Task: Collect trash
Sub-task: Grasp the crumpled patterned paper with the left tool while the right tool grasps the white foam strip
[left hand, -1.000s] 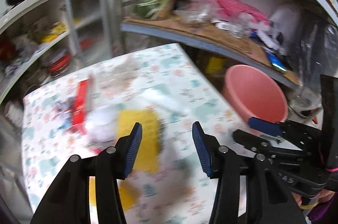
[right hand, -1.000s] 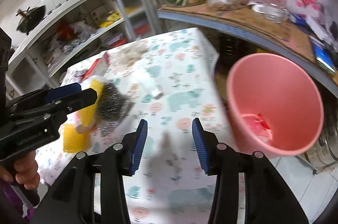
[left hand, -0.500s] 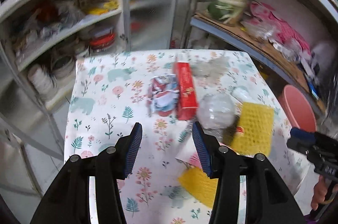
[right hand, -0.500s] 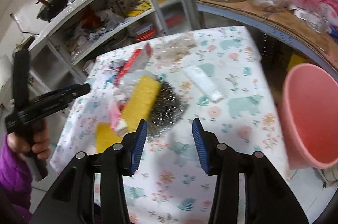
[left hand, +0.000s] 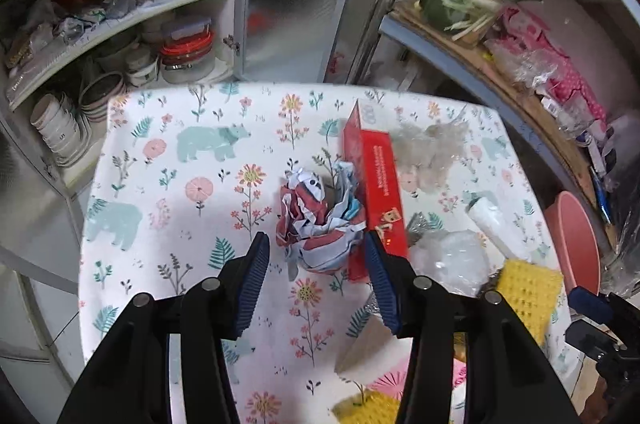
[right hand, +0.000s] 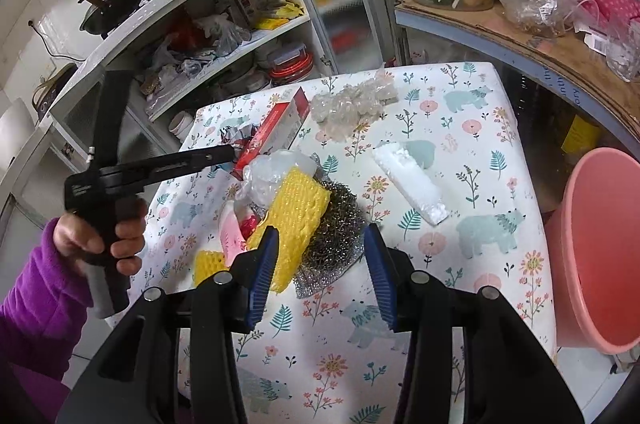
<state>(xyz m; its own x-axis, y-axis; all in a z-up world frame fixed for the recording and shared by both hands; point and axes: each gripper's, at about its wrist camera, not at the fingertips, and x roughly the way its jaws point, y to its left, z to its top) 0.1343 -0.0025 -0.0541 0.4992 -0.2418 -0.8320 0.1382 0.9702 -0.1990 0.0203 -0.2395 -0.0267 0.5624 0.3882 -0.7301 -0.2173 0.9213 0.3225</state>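
Trash lies on a floral tablecloth (left hand: 168, 159). My left gripper (left hand: 316, 280) is open, its fingertips on either side of a crumpled red, white and blue paper ball (left hand: 320, 220). A red box (left hand: 374, 183) lies just right of the ball. My right gripper (right hand: 320, 272) is open and empty, just in front of a steel scourer (right hand: 336, 228) and a yellow foam net (right hand: 296, 207). A white foam strip (right hand: 408, 179), clear plastic wrap (right hand: 352, 103) and a clear bag (right hand: 272, 171) lie on the table. A pink bin (right hand: 600, 248) stands beyond the table's right edge.
Open shelves with bowls and containers (left hand: 120, 71) stand behind the table. A cardboard-covered shelf with vegetables and bags (right hand: 520, 15) runs along the right. The left gripper (right hand: 160, 167) shows at the left of the right wrist view.
My left gripper swung left from the bin side and moved down over the paper ball. My right gripper pulled back left from the bin toward the scourer and yellow net.
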